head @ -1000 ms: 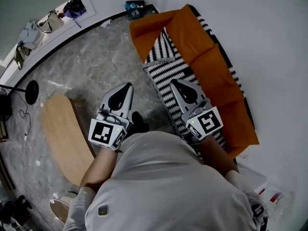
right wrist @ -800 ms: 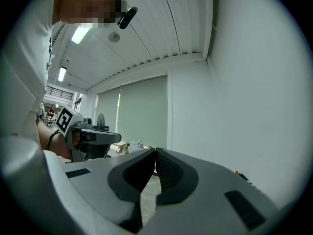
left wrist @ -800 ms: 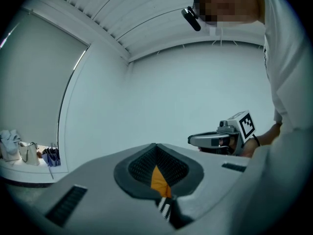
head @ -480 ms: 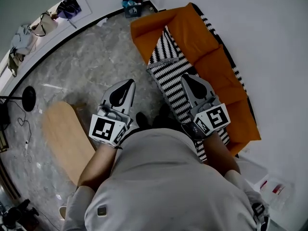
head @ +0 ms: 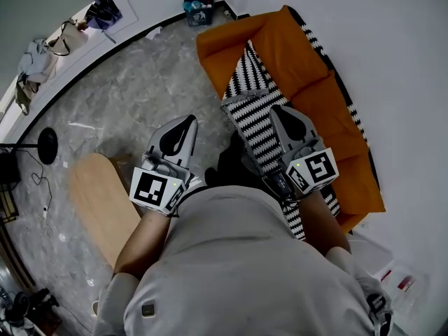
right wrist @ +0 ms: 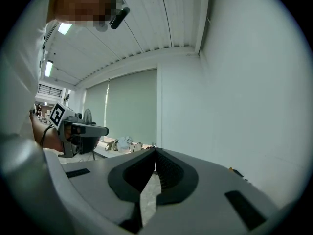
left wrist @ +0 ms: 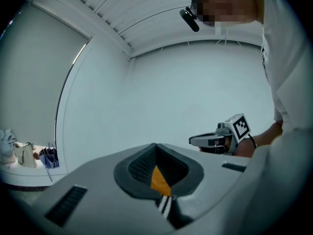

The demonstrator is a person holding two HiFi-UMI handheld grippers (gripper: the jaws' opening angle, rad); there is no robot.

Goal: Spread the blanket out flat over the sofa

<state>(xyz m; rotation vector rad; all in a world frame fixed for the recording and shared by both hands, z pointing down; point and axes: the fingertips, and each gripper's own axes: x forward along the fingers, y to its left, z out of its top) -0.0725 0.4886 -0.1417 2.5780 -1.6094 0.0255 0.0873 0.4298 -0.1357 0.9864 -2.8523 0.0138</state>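
A black-and-white striped blanket (head: 253, 103) lies bunched in a long strip along the seat of the orange sofa (head: 297, 51), part of it hanging over the front edge. My right gripper (head: 275, 108) hovers over the blanket's middle, jaws shut and empty. Left of the sofa, above the grey floor, my left gripper (head: 188, 120) is also shut with nothing in it. In the left gripper view the closed jaws (left wrist: 156, 146) show a sliver of orange sofa and stripes through their gap. The right gripper view shows closed jaws (right wrist: 155, 152) against the wall.
A pale wooden oval table (head: 105, 201) stands at the left by the person's legs. A blue box (head: 198, 7) sits on the floor by the sofa's far end. A black lamp base (head: 47, 146) and cables lie far left, and bags (head: 42, 47) rest on a ledge.
The person has shifted a little toward the sofa, and the right gripper has drifted right over the blanket. The left gripper has barely moved. Both stay shut.
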